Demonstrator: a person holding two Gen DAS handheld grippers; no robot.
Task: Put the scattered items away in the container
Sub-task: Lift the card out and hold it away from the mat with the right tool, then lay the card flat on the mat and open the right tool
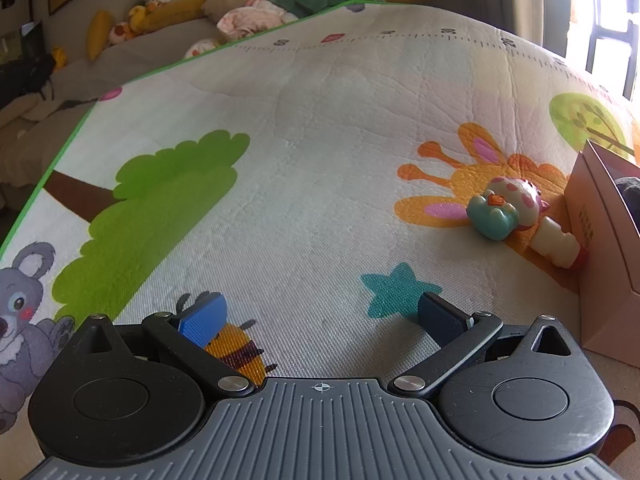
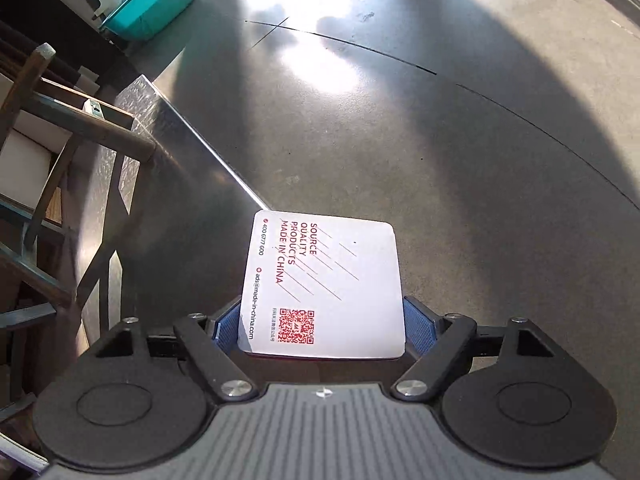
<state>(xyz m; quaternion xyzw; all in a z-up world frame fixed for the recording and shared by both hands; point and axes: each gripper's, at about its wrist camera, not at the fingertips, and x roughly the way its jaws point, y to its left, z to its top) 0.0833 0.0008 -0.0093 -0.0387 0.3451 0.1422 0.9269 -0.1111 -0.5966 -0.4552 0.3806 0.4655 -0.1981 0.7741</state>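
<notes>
The left gripper (image 1: 320, 314) stands wide open just above the play mat (image 1: 304, 184), and nothing is between its blue pads (image 1: 204, 318). Under the left pad a printed bee is on the mat, and near the right pad there is a printed teal star. A little farther, to the right, a small toy figure (image 1: 520, 220) lies on its side on the printed orange shape. It has a cream head with pink spots and a teal body, and its feet end is touching or almost touching the side of a pinkish cardboard box (image 1: 596, 248). The box stands at the right edge of the mat; something dark lies inside it, but I cannot tell what it is. Beyond the green border of the mat, far behind, there are cushions and soft toys (image 1: 256, 16) on a sofa.

In the right wrist view, the right gripper (image 2: 320, 330) has a white card-like pack (image 2: 322, 284) between its blue pads. The pads sit at the two side edges of the pack and appear to press on it, so the gripper is holding it. The top face has red print and a red QR code, and a thin red edge shows under its near side. Below and beyond the pack is a grey shiny floor (image 2: 440, 140) with bright sunlight and large shadows. To the left stands a wooden chair (image 2: 80, 128), and far at the top left a teal tub (image 2: 152, 4).
</notes>
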